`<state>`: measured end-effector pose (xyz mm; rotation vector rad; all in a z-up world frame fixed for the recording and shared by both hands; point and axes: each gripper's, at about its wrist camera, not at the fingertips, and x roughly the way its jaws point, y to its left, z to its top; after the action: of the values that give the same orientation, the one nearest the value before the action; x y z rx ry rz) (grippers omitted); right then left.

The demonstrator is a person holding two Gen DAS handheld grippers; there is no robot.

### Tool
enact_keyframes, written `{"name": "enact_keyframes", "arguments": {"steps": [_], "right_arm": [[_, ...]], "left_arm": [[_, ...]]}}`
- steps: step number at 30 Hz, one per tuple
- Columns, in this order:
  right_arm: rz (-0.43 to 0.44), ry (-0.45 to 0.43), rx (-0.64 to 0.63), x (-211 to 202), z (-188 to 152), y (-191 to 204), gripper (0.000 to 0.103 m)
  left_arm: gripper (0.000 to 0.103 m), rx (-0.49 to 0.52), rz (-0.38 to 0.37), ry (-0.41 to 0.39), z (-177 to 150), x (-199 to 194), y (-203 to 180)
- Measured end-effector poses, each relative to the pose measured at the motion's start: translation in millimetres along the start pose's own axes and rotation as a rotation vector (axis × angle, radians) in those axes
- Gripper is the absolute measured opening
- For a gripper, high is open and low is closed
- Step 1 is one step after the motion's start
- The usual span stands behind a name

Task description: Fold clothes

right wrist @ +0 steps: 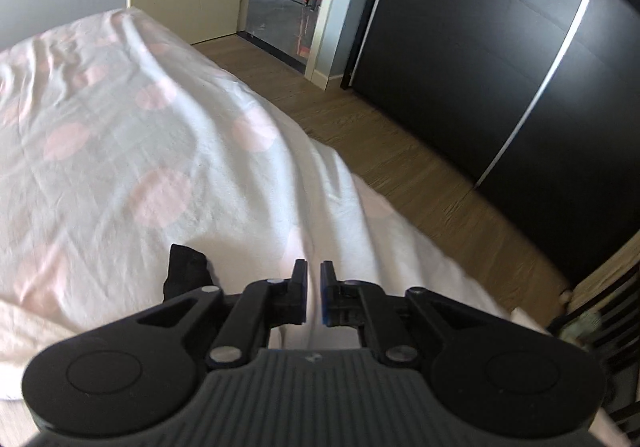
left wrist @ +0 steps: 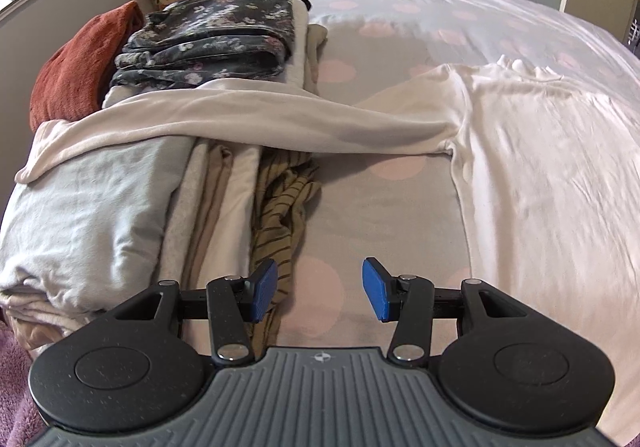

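Observation:
A white long-sleeved shirt (left wrist: pixel 540 175) lies spread flat on the dotted bedcover (left wrist: pixel 400 31). Its left sleeve (left wrist: pixel 224 119) stretches out across the stacks of folded clothes. My left gripper (left wrist: pixel 320 289) is open and hovers over bare bedcover, just left of the shirt's side edge, holding nothing. In the right wrist view my right gripper (right wrist: pixel 313 287) is near the bed's right edge. Its jaws stand almost together, and a ridge of white cloth (right wrist: pixel 316 331) runs between them. This appears to be part of the shirt.
Two stacks of folded clothes sit on the bed's left: a dark floral garment (left wrist: pixel 216 35) tops the far one, a pale grey one (left wrist: pixel 92 207) the near one. An olive striped garment (left wrist: pixel 284 199) lies beside them. A rust pillow (left wrist: pixel 76 63) is behind. Wood floor (right wrist: pixel 400 151) and a dark wardrobe (right wrist: pixel 500 59) lie right of the bed.

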<state>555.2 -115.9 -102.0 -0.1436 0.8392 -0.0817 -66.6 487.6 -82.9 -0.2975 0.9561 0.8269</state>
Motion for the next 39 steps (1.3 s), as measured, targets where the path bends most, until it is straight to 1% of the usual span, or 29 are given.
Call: {"name": "enact_keyframes", "arguments": {"steps": [2, 3, 4, 5, 9, 11, 12, 13, 14, 15, 16, 17, 19, 22, 25, 27, 29, 32, 36, 39], "right_arm": [[0.046, 0.021, 0.052, 3, -5, -12, 0.017], [0.074, 0.039, 0.093, 4, -9, -19, 0.035], [0.101, 0.058, 0.133, 5, -13, -26, 0.051], [0.128, 0.080, 0.172, 7, -17, -33, 0.052], [0.209, 0.190, 0.294, 13, -40, -52, 0.052], [0.237, 0.221, 0.346, 16, -50, -57, 0.051], [0.256, 0.231, 0.366, 17, -54, -58, 0.047], [0.277, 0.236, 0.383, 17, -57, -59, 0.029], [0.300, 0.242, 0.400, 17, -59, -59, 0.017], [0.322, 0.244, 0.417, 17, -58, -59, 0.013], [0.318, 0.236, 0.421, 13, -56, -59, 0.008], [0.314, 0.227, 0.425, 9, -54, -59, 0.000], [0.287, 0.196, 0.428, -3, -48, -60, 0.000], [0.161, 0.137, 0.383, -19, -34, -68, 0.000], [0.098, 0.132, 0.376, -23, -31, -83, 0.000], [0.091, 0.144, 0.384, -26, -36, -85, 0.000], [0.112, 0.128, 0.363, -36, -40, -82, 0.005], [0.176, 0.090, 0.303, -51, -40, -64, 0.006], [0.284, 0.056, 0.208, -67, -31, -15, 0.007], [0.364, 0.045, 0.111, -77, -24, 33, 0.008]], "left_arm": [[0.045, 0.012, -0.005, -0.001, 6, 3, -9], [0.045, 0.018, -0.009, -0.002, 9, 5, -13], [0.045, 0.026, -0.015, -0.003, 11, 7, -18], [0.045, 0.034, -0.021, -0.003, 14, 9, -23], [0.045, 0.070, -0.050, 0.000, 21, 15, -41], [0.045, 0.078, -0.067, -0.005, 21, 15, -47], [0.045, 0.079, -0.074, -0.007, 22, 14, -50], [0.045, 0.078, -0.080, -0.008, 21, 13, -51], [0.045, 0.075, -0.085, -0.009, 21, 12, -51], [0.045, 0.070, -0.089, -0.011, 20, 10, -51], [0.045, 0.061, -0.090, -0.014, 19, 8, -48], [0.045, 0.052, -0.091, -0.017, 18, 6, -45], [0.045, 0.035, -0.094, -0.022, 15, 1, -40], [0.045, 0.004, -0.099, -0.029, 11, -4, -31], [0.045, -0.052, -0.117, -0.018, 5, -3, -18], [0.045, -0.061, -0.129, -0.009, 4, -1, -12], [0.045, -0.053, -0.133, -0.015, 8, 0, -8], [0.045, -0.013, -0.152, -0.057, 27, 0, -8], [0.045, 0.055, -0.216, -0.112, 66, 7, -17], [0.045, 0.109, -0.247, -0.135, 92, 27, -37]]}}
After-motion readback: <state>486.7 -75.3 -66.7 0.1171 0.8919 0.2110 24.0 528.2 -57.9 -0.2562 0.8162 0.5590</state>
